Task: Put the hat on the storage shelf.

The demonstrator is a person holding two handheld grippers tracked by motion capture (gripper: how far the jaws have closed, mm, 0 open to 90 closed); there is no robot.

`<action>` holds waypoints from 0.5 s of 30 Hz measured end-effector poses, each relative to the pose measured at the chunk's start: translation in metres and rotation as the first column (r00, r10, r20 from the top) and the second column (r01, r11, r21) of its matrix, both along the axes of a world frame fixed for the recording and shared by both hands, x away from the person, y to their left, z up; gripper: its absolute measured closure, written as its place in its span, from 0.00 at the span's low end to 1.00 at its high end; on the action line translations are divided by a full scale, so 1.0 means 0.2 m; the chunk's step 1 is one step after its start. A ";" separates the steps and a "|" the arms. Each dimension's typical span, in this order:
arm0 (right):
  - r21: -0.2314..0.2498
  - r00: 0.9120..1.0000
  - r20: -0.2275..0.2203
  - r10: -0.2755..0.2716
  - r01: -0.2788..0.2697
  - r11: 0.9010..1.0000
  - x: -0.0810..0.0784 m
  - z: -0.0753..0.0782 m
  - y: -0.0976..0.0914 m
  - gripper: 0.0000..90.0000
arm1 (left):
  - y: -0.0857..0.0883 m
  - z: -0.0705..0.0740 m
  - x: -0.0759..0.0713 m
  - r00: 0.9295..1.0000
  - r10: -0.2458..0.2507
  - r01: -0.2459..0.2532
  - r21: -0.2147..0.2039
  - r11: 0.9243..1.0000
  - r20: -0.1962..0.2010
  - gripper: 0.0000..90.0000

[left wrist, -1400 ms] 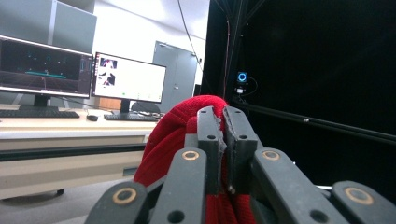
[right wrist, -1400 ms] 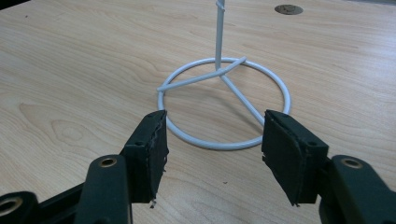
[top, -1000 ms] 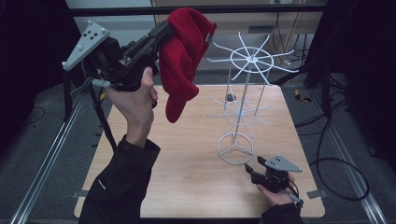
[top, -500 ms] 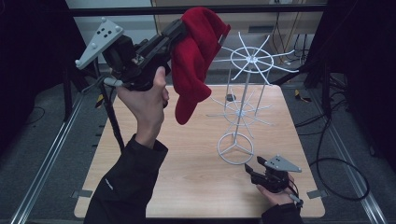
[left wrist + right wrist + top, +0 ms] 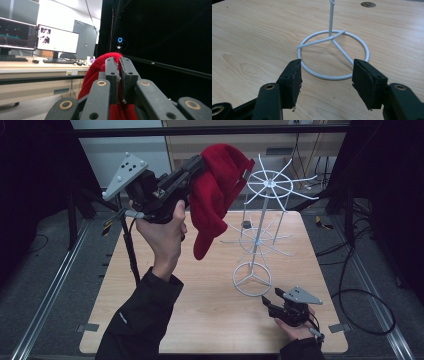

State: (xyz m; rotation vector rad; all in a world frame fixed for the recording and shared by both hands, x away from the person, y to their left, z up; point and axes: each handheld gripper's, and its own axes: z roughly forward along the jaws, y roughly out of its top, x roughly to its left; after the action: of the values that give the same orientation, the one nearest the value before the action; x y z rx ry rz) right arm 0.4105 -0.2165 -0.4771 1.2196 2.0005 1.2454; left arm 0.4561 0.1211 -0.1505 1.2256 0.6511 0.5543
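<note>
A red knitted beanie (image 5: 217,195) hangs from my left gripper (image 5: 200,164), which is raised high at the left of the white wire rack (image 5: 265,227). The jaws are shut on the beanie's fabric (image 5: 100,75), with my left gripper (image 5: 119,62) pinching a fold of it. The beanie's top edge is close to the rack's upper spoke wheel (image 5: 272,181). My right gripper (image 5: 268,301) rests low on the table near the rack's ring base (image 5: 252,279). In the right gripper view its jaws stand open (image 5: 325,75) just in front of the ring base (image 5: 333,56), with nothing between them.
The wooden table (image 5: 150,285) stands in a dark framed booth. A small dark disc (image 5: 245,224) lies on the table behind the rack. Cables trail on the floor at the right (image 5: 350,295). A desk with monitors (image 5: 57,40) lies beyond the left gripper.
My left gripper has carried the beanie to the right, closer to the rack's top wheel. The right gripper has stayed in place.
</note>
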 end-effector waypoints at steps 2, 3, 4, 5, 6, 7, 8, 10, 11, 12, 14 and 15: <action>-0.001 1.000 -0.001 0.000 0.000 1.000 0.00 0.00 0.00 0.46 | 0.01 -0.03 0.01 1.000 0.008 -0.008 0.000 1.000 -0.010 0.95; -0.003 1.000 0.001 0.001 -0.001 1.000 0.00 0.00 0.00 0.46 | 0.02 -0.05 0.02 1.000 0.013 -0.014 -0.002 1.000 -0.019 0.95; -0.006 1.000 0.000 0.003 -0.003 1.000 0.00 0.00 0.00 0.46 | 0.03 -0.06 0.02 1.000 0.018 -0.019 -0.004 1.000 -0.026 0.94; -0.004 1.000 0.001 0.003 -0.003 1.000 0.00 0.00 0.00 0.46 | 0.04 -0.08 0.03 0.999 0.028 -0.028 -0.003 1.000 -0.037 0.94; -0.002 1.000 0.001 0.005 -0.005 1.000 0.00 0.00 0.00 0.46 | 0.05 -0.10 0.04 0.998 0.034 -0.034 -0.005 0.999 -0.046 0.94; -0.008 1.000 0.002 0.006 -0.006 1.000 0.00 0.00 0.00 0.46 | 0.06 -0.12 0.05 0.998 0.038 -0.038 -0.007 0.999 -0.057 0.94; -0.010 1.000 0.003 0.008 -0.008 1.000 0.00 0.00 0.00 0.46 | 0.07 -0.14 0.07 0.997 0.043 -0.044 -0.009 0.999 -0.069 0.93; -0.011 1.000 0.001 0.007 -0.007 1.000 0.00 0.00 0.00 0.46 | 0.09 -0.19 0.08 0.995 0.049 -0.050 -0.005 0.999 -0.090 0.93; -0.011 1.000 0.001 0.007 -0.007 1.000 0.00 0.00 0.00 0.46 | 0.09 -0.21 0.09 0.994 0.055 -0.055 0.004 0.998 -0.098 0.92; -0.010 1.000 0.001 0.008 -0.008 1.000 0.00 0.00 0.00 0.46 | 0.10 -0.23 0.10 0.993 0.056 -0.055 0.013 0.998 -0.107 0.92; -0.010 1.000 -0.001 0.008 -0.008 1.000 0.00 -0.01 0.00 0.46 | 0.11 -0.27 0.10 0.991 0.062 -0.059 0.028 0.998 -0.123 0.91; -0.010 1.000 -0.002 0.008 -0.008 1.000 0.00 -0.01 0.00 0.46 | 0.11 -0.29 0.11 0.990 0.065 -0.061 0.036 0.997 -0.126 0.91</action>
State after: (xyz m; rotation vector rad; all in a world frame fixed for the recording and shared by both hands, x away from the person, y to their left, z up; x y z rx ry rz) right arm 0.4111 -0.2155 -0.4782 1.2092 2.0127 1.2367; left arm 0.4773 0.1426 -0.2088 1.2818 0.7935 0.5438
